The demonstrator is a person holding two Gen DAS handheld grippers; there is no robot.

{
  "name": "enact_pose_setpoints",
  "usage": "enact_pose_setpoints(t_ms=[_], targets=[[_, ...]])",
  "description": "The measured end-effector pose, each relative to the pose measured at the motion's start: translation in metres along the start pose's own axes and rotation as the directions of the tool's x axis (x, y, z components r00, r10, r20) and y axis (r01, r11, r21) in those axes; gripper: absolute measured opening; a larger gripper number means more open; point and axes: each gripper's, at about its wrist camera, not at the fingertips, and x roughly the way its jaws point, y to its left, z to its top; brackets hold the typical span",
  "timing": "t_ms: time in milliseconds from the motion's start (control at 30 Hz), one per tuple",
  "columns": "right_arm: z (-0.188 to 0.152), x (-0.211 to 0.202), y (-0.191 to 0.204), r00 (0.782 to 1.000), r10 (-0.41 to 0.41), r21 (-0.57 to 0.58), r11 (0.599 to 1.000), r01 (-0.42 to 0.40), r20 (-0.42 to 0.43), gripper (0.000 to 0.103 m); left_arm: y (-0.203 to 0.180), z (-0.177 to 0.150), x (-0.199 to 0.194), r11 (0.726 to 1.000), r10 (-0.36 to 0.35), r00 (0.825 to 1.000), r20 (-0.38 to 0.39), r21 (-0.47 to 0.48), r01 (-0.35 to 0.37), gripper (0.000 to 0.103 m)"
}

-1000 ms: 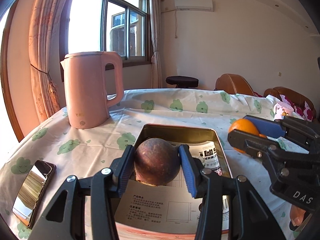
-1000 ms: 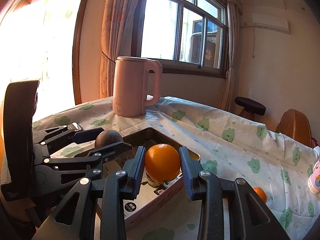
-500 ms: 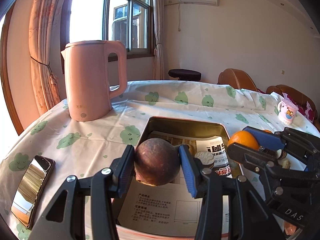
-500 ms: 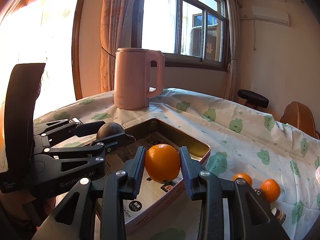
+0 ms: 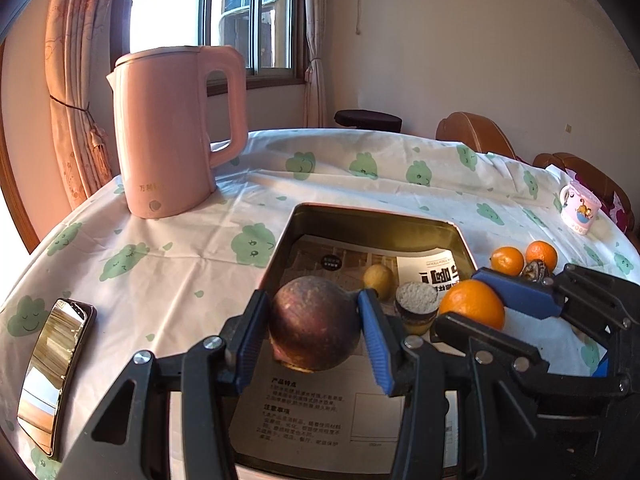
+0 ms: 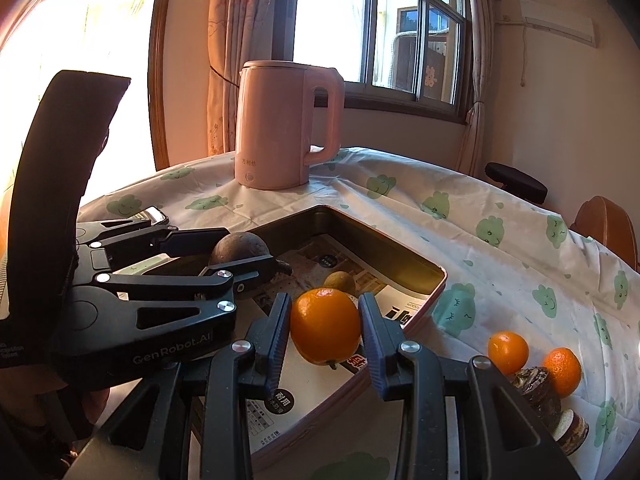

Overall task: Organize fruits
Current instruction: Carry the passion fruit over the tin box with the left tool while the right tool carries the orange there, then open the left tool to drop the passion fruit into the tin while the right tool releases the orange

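Left gripper clamps a dark round fruit over the tray, frame centre. Right gripper clamps an orange above the tray's near edge. Only the left view shows the cartoon mug, upper right.

Surface: round, white cloth with green prints. Directly on it: pink kettle, metal tray, phone, mug, two small oranges just beside the tray.

On the table, the kettle stands behind the tray, two oranges at its right.
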Motion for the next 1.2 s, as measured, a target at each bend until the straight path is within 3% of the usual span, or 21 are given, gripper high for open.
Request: enact_pose_setpoints(t_ms=[467,767,833,933,1000,1200], targets=[[-0.002,0.011,-0.007,0.998,0.018,0.04,0.999,-0.015,-0.066,0.038,-0.002,0.001,0.007,1.0,0.013,0.999,-0.031,0.014,-0.013,0.047],[-0.002,0.005,-0.011,0.999,-0.008,0.063,0.998,0.011,-0.041,0.053,-0.001,0.0,-0.003,1.0,0.027,0.999,0.019,0.005,-0.027,0.052],[-0.003,0.002,-0.013,1.0,-0.016,0.071,0.997,0.017,-0.024,0.056,-0.001,0.0,-0.008,0.999,0.05,0.998,0.046,-0.001,-0.05,0.068],[-0.004,-0.007,-0.018,0.999,-0.034,0.086,0.996,0.033,0.006,0.059,0.0,-0.002,-0.022,0.999,0.048,0.992,0.121,-0.007,-0.047,0.083],[-0.009,-0.016,-0.02,0.998,-0.07,0.066,0.995,0.069,0.007,0.059,-0.001,-0.004,-0.032,0.998,0.06,0.984,0.169,-0.003,-0.06,0.085],[-0.036,-0.068,-0.058,0.977,-0.212,0.085,0.974,0.211,-0.003,0.059,-0.013,-0.008,-0.045,0.999,0.029,0.979,0.201,-0.027,-0.024,0.085]])
